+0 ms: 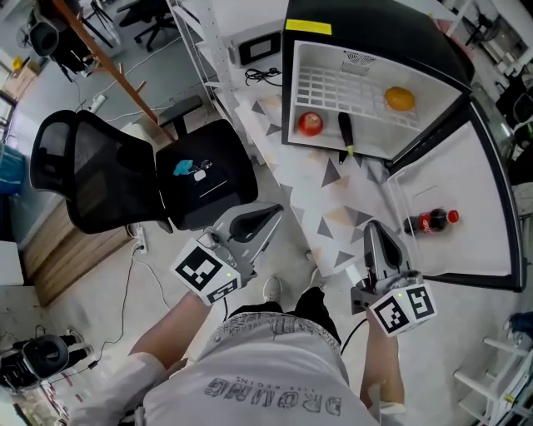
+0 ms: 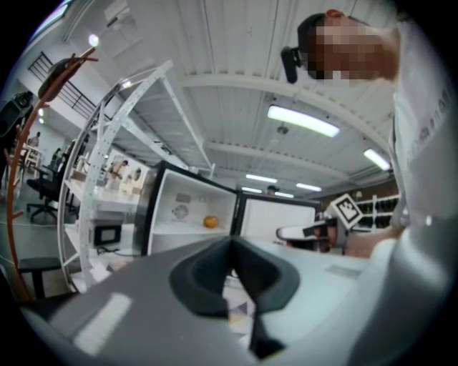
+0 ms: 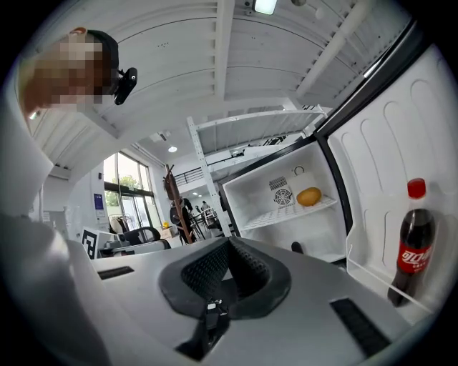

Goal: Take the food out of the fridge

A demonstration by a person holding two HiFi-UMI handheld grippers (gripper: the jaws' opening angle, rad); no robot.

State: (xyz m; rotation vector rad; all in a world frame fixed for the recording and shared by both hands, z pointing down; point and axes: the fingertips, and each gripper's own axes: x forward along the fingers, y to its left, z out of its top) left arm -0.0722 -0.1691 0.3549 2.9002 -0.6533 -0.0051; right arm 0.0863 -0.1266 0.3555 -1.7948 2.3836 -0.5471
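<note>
Workshop floor, pale with grey triangles; a small black fridge (image 1: pixel 371 25) stands on it, door (image 1: pixel 466 166) swung wide. Food inside: orange (image 1: pixel 400 99) on the wire shelf, near its right edge; red round fruit (image 1: pixel 311 124) at the left corner of the fridge floor; a dark stick-shaped item (image 1: pixel 345 133) just beside it, kind unclear. Cola bottle (image 1: pixel 429 222) sits in the door rack. Right gripper (image 1: pixel 372 226) is nearest, jaws pressed together on nothing, pointed toward the cabinet but well short of the shelf; the bottle is near, ahead and to its right. Left gripper (image 1: pixel 275 212) is likewise closed and empty, well apart from all food, near the office chair (image 1: pixel 125 179). Judgement: reach not begun. Jaws must part before entry. Round fruit will likely roll, so approach level, straddle its middle, close gently, and clear the door rack going in.
</note>
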